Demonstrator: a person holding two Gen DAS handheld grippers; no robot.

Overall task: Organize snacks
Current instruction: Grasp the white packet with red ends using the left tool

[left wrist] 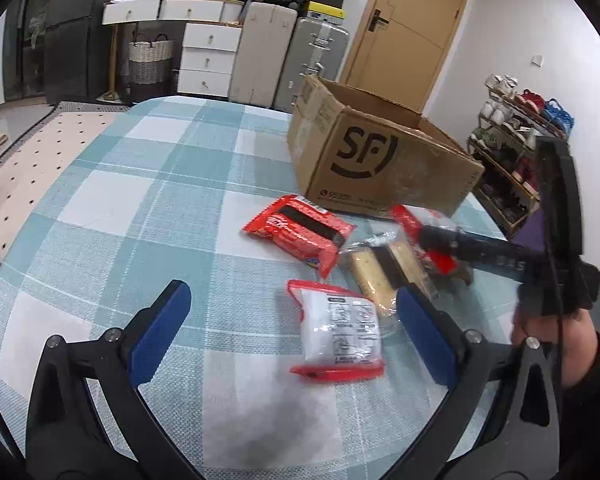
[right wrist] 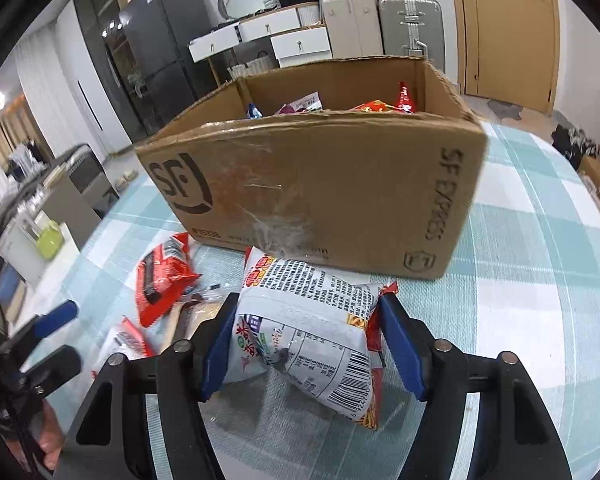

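An open cardboard SF box (left wrist: 380, 160) stands on the checked table (left wrist: 148, 208) and holds several snack packs (right wrist: 380, 106). In front of it lie a red wafer pack (left wrist: 300, 236), a clear pack of biscuits (left wrist: 384, 276) and a red-and-white pack (left wrist: 340, 328). My left gripper (left wrist: 296, 320) is open above the table, its fingers either side of the red-and-white pack without touching it. My right gripper (right wrist: 306, 344) is shut on a white-and-red snack bag (right wrist: 312, 332), just in front of the box (right wrist: 320, 188). It shows in the left wrist view (left wrist: 436, 240) too.
Beyond the table are suitcases (left wrist: 288, 56), white drawers (left wrist: 208, 56), a basket (left wrist: 150, 60), a wooden door (left wrist: 412, 28) and a shoe rack (left wrist: 516, 152). A perforated board (left wrist: 24, 168) lies at the table's left.
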